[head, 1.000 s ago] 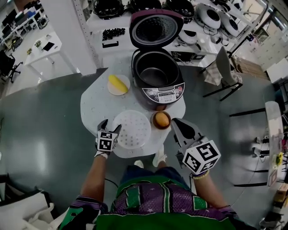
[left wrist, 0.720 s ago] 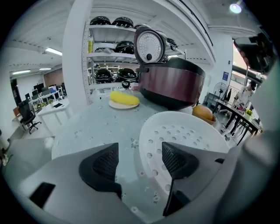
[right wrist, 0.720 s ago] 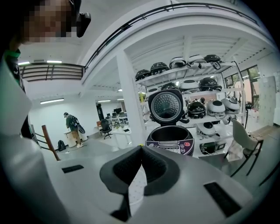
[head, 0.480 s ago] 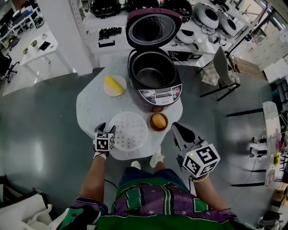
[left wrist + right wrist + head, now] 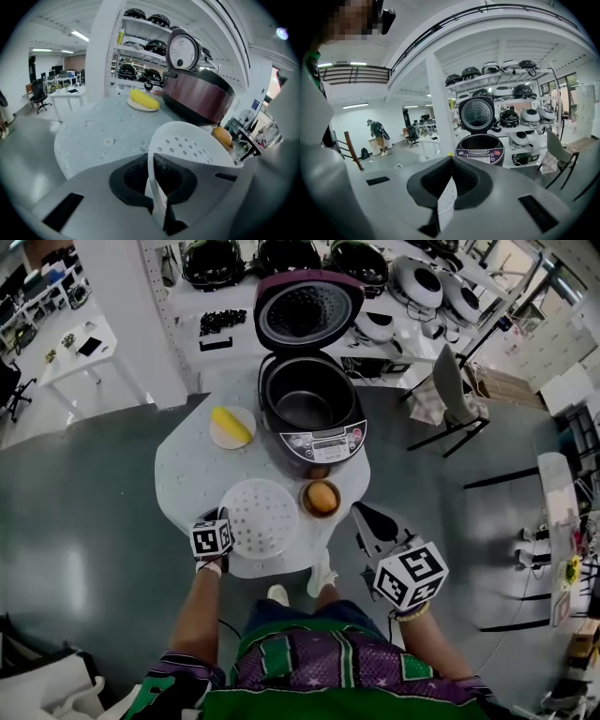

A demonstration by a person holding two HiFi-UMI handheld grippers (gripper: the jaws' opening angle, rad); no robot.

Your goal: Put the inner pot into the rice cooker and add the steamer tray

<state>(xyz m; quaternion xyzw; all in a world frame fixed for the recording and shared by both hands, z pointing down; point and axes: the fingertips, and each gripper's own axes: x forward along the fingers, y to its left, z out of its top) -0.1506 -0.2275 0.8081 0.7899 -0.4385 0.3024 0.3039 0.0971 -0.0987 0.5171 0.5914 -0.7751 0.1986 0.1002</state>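
The white perforated steamer tray (image 5: 260, 518) lies flat on the round table (image 5: 187, 474), in front of the dark red rice cooker (image 5: 309, 418). The cooker's lid (image 5: 307, 310) stands open and the inner pot (image 5: 305, 407) sits inside it. My left gripper (image 5: 225, 518) has just been closing and is now shut on the tray's near-left rim. In the left gripper view the steamer tray (image 5: 197, 145) runs from between the left gripper (image 5: 152, 161) jaws. My right gripper (image 5: 361, 514) hovers off the table's near-right edge, shut and empty; the right gripper (image 5: 451, 161) points at the rice cooker (image 5: 480, 147).
An orange in a small bowl (image 5: 322, 497) sits just right of the tray, in front of the cooker. A plate with a yellow item (image 5: 232, 426) lies left of the cooker. Shelves of other cookers (image 5: 412, 282) stand behind, a chair (image 5: 448, 390) to the right.
The left gripper's jaws, open around the tray rim a second ago, have closed on it and the gripper has rolled. The right gripper has hardly moved.
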